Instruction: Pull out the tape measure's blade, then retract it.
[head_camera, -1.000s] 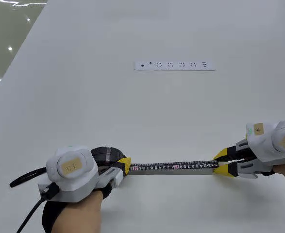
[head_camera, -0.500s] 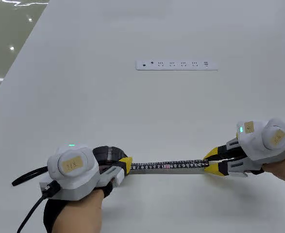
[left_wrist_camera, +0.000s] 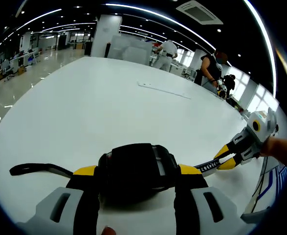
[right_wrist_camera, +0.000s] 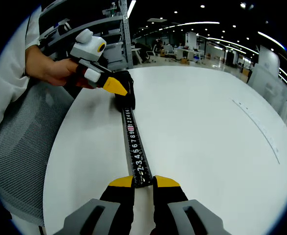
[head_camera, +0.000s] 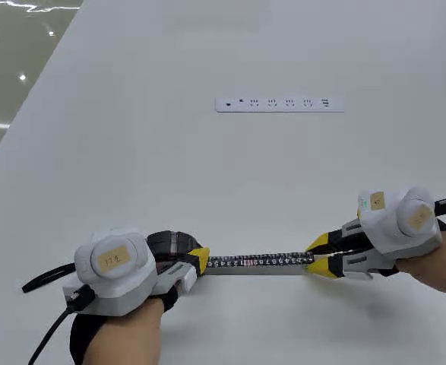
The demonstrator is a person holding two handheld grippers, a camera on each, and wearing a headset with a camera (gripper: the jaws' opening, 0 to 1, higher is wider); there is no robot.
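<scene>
The black tape measure case (head_camera: 171, 245) (left_wrist_camera: 136, 169) sits on the white table, with my left gripper (head_camera: 196, 260) (left_wrist_camera: 136, 171) shut around it. Its black numbered blade (head_camera: 257, 261) (right_wrist_camera: 134, 147) runs out to the right, low over the table. My right gripper (head_camera: 319, 255) (right_wrist_camera: 142, 182) is shut on the blade's end. In the right gripper view the case (right_wrist_camera: 125, 96) lies at the far end of the blade, held by the other gripper. A black wrist strap (head_camera: 46, 277) (left_wrist_camera: 33, 169) trails left from the case.
A white power strip (head_camera: 279, 104) (left_wrist_camera: 164, 89) lies flat on the table further back. A glossy floor (head_camera: 10, 68) lies beyond the table's left edge. A cable (head_camera: 52, 334) hangs from the left gripper. People stand past the table's far end in the left gripper view.
My right gripper has moved left toward the case with the blade's end in it, so less blade shows between the two. The left gripper has kept its place.
</scene>
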